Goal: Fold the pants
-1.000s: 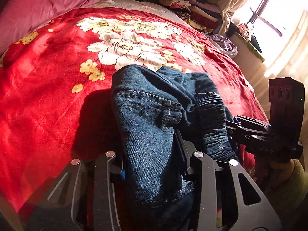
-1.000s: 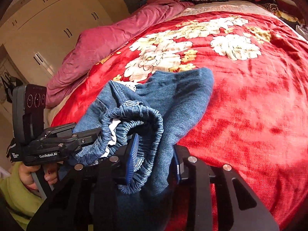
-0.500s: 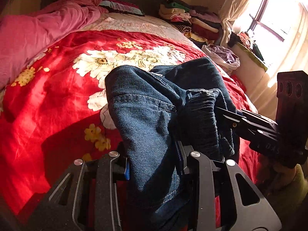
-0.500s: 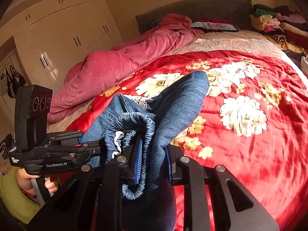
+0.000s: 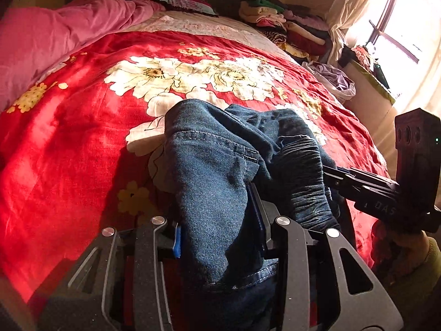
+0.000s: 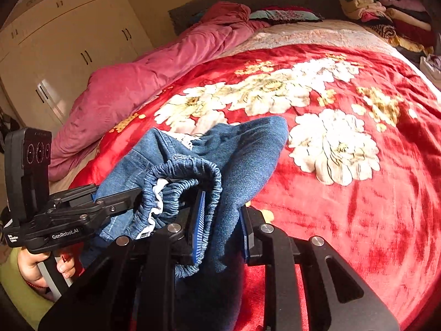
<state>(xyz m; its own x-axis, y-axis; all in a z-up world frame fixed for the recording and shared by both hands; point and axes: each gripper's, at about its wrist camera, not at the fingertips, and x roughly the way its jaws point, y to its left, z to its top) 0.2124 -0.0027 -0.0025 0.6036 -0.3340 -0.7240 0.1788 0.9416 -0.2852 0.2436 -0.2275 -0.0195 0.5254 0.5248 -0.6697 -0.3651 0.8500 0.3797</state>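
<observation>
Blue denim pants (image 5: 217, 176) with an elastic waistband (image 6: 190, 171) hang bunched between my two grippers, held above the red flowered blanket (image 5: 69, 143). My left gripper (image 5: 217, 220) is shut on a thick fold of the denim. My right gripper (image 6: 220, 220) is shut on the waistband side of the pants (image 6: 242, 149). In the left wrist view the right gripper (image 5: 330, 176) sits just to the right, gripping the gathered waistband. In the right wrist view the left gripper (image 6: 132, 195) sits just to the left. The rest of the pants hangs out of sight below.
A pink duvet (image 5: 55, 27) lies along the bed's left side. Stacked folded clothes (image 5: 281, 24) sit at the far right corner near the window (image 5: 399, 27). A cream wardrobe (image 6: 69, 41) stands left of the bed. A dark headboard (image 6: 248, 2) is behind.
Both grippers rose with the pants, then tipped back down, so the bed fills more of each view again. The grips on the denim are unchanged.
</observation>
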